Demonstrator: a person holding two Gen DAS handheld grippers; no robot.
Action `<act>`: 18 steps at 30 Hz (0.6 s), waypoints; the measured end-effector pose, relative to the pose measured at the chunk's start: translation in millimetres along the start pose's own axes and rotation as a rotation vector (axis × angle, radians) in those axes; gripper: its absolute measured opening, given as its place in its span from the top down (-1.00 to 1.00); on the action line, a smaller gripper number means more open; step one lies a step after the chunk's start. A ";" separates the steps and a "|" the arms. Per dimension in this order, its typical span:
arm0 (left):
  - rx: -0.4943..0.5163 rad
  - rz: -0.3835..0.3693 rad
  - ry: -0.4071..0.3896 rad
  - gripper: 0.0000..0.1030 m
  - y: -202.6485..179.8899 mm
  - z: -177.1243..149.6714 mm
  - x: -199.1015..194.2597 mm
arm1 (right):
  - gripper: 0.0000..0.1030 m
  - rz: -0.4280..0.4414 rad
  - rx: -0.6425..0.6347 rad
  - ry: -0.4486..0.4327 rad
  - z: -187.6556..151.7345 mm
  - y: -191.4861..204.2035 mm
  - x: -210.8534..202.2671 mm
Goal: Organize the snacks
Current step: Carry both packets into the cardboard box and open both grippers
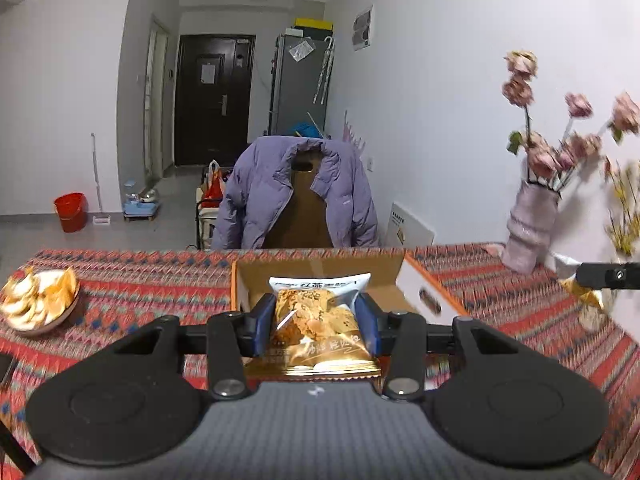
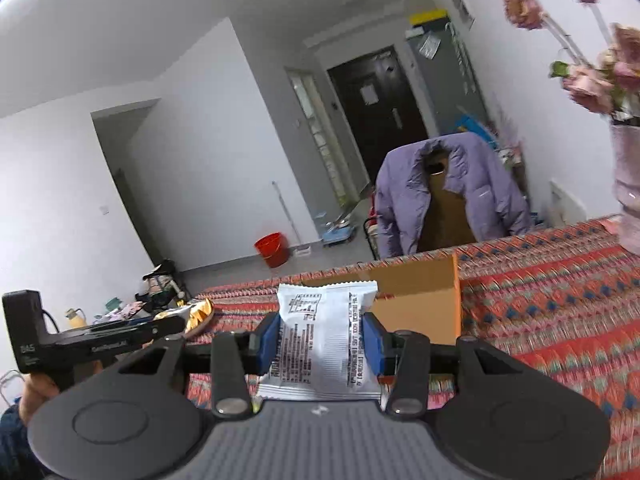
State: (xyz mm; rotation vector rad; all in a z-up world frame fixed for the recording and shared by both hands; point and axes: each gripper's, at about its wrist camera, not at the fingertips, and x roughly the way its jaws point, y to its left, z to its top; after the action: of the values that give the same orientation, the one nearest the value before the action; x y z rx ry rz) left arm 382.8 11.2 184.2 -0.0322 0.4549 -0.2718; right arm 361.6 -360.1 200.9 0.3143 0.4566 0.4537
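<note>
My left gripper [image 1: 316, 322] is shut on a gold and white snack packet [image 1: 316, 320] with biscuits pictured on it, held just before the open cardboard box [image 1: 320, 270]. My right gripper [image 2: 326, 338] is shut on a white snack packet [image 2: 324, 340], printed back side up, to the right of the cardboard box [image 2: 420, 300]. The left gripper's body [image 2: 92, 344] shows at the left of the right wrist view, and the right gripper [image 1: 608, 276] shows at the right edge of the left wrist view, with a gold packet under it.
A plate of snack packets [image 1: 38, 302] sits on the red patterned tablecloth [image 1: 140, 280] at the left; it also shows in the right wrist view [image 2: 192, 312]. A pink vase with flowers [image 1: 528, 224] stands at the right. A chair with a purple jacket [image 1: 296, 192] is behind the table.
</note>
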 end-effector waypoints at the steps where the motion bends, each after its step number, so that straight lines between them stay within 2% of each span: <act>1: -0.002 -0.005 0.011 0.13 2.7 12.9 12.8 | 0.16 -0.004 0.002 0.017 12.1 -5.0 12.4; 5: -0.007 -0.011 0.098 0.13 13.7 51.0 80.4 | 0.16 -0.027 0.013 0.131 56.1 -27.1 87.1; 9: -0.053 0.028 0.190 0.13 29.7 65.8 151.4 | 0.16 -0.039 0.051 0.237 71.8 -53.1 169.2; 13: -0.051 0.066 0.279 0.13 40.9 58.4 217.8 | 0.16 -0.103 0.037 0.340 69.9 -81.3 248.7; 18: -0.067 0.134 0.374 0.12 50.9 26.5 287.5 | 0.16 -0.226 0.009 0.414 59.4 -115.3 328.3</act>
State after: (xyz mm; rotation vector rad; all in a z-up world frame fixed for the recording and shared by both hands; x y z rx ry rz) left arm 655.4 -17.2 79.8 -0.0157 0.8345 -0.1296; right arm 693.7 -310.7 92.0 0.1724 0.8882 0.2941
